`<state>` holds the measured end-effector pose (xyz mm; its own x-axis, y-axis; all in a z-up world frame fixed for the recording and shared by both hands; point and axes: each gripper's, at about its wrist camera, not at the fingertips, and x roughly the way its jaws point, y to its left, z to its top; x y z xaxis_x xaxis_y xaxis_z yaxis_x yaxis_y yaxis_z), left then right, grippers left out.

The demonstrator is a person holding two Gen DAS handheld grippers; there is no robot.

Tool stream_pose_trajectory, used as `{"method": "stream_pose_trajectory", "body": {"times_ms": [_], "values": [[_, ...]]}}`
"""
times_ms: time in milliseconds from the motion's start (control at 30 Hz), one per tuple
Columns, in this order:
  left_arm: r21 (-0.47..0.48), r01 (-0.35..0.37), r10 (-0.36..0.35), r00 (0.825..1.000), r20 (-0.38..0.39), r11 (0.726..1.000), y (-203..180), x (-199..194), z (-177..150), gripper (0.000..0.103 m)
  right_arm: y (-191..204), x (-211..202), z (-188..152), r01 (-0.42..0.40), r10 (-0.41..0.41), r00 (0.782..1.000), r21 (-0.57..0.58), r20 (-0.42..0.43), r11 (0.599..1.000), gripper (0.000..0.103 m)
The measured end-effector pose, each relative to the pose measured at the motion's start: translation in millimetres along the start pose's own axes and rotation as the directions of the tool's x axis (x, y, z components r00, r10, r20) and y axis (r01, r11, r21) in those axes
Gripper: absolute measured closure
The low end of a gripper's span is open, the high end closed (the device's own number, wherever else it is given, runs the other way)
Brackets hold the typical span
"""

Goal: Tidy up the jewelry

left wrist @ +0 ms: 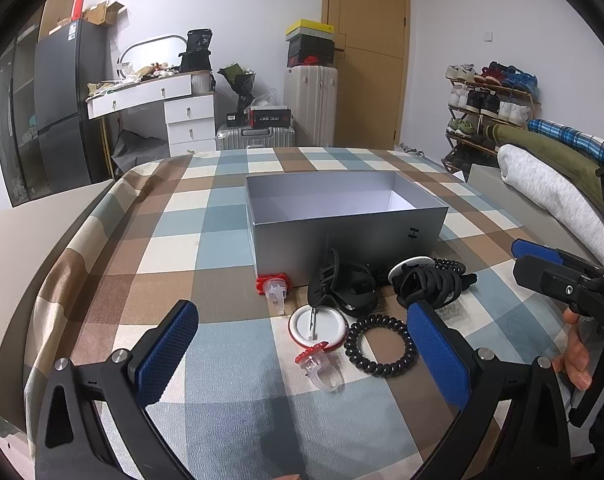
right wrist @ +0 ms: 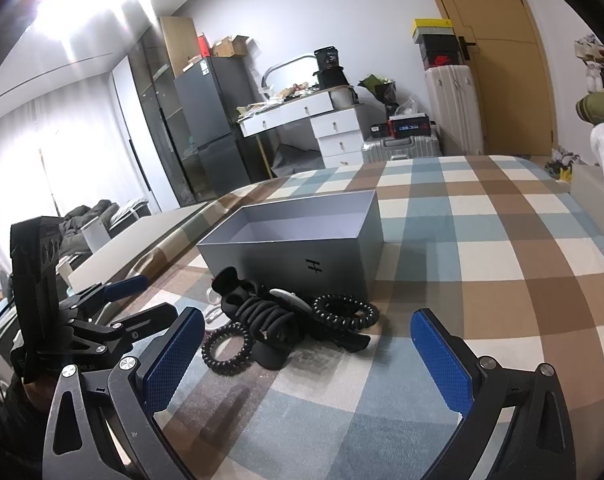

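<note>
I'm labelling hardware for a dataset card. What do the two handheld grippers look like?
Both match: the left gripper and right gripper have black angular metal frames with silver bolts, and each carries two fingers faced with blue, fine-textured pads. In the right wrist view, a boxy black housing tops the left gripper, with a thin black cable trailing beside it.

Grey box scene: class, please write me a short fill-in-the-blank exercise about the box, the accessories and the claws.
1. The grey box on the checked cloth holds ____.
2. Both the left claw and the right claw are ____.
3. The coiled hair ties are coloured ____.
4. The accessories lie ____ the box.

Missing words: nothing; open; black; outside
</note>
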<state>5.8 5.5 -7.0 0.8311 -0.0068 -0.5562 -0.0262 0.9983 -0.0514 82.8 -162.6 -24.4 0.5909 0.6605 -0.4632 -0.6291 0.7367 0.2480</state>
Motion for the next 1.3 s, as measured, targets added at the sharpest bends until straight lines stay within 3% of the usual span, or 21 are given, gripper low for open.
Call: {"method": "stream_pose_trajectory", "body": {"times_ms": [1300], "values": [[0.003,-0.006,0.006,1.000,-0.003,1.000,-0.7,-1.5,0.1,0.001,-2.1,1.3,0.9,-0.001,0.001,1.000,0.007,-0.005,1.000,0.000]]}}
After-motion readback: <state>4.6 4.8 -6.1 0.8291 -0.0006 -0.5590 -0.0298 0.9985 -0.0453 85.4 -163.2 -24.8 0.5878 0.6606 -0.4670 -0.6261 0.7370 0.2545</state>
